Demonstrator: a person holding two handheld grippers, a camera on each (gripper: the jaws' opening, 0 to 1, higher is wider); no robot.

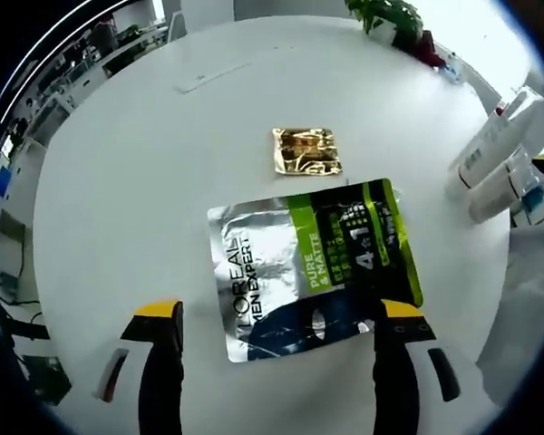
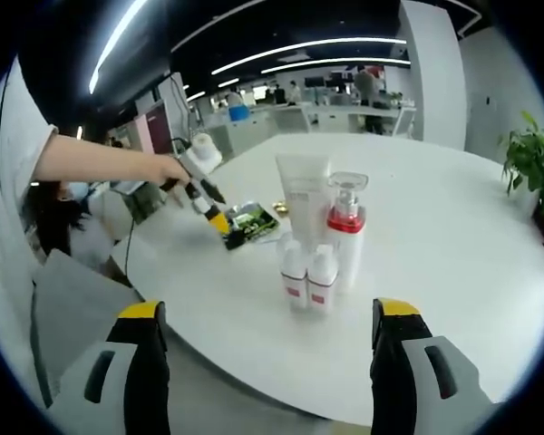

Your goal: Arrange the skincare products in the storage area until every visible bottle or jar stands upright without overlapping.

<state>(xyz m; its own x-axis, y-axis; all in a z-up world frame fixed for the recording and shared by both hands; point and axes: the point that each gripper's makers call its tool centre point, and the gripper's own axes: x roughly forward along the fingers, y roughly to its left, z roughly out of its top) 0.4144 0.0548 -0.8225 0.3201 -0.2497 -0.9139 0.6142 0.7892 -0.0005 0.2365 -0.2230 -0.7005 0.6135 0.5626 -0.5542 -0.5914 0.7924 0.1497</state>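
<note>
A silver and green L'Oreal pouch (image 1: pixel 313 267) lies flat on the white round table (image 1: pixel 136 181), with a small gold sachet (image 1: pixel 306 150) just beyond it. My left gripper (image 1: pixel 277 317) hovers open over the pouch's near edge, one jaw on each side. White bottles (image 1: pixel 490 163) cluster at the table's right edge. In the right gripper view a white tube (image 2: pixel 304 195), a clear pump bottle with a red collar (image 2: pixel 346 227) and two small white bottles (image 2: pixel 308 279) stand upright, close together. My right gripper (image 2: pixel 270 313) is open, short of them, holding nothing. The left gripper (image 2: pixel 223 225) reaches the pouch (image 2: pixel 254 217).
A potted plant (image 1: pixel 394 18) stands at the table's far edge; it is also at the right (image 2: pixel 530 163). A person's bare arm (image 2: pixel 100 163) holds the left gripper. A grey chair (image 2: pixel 63 308) sits by the table's near left. Desks fill the office behind.
</note>
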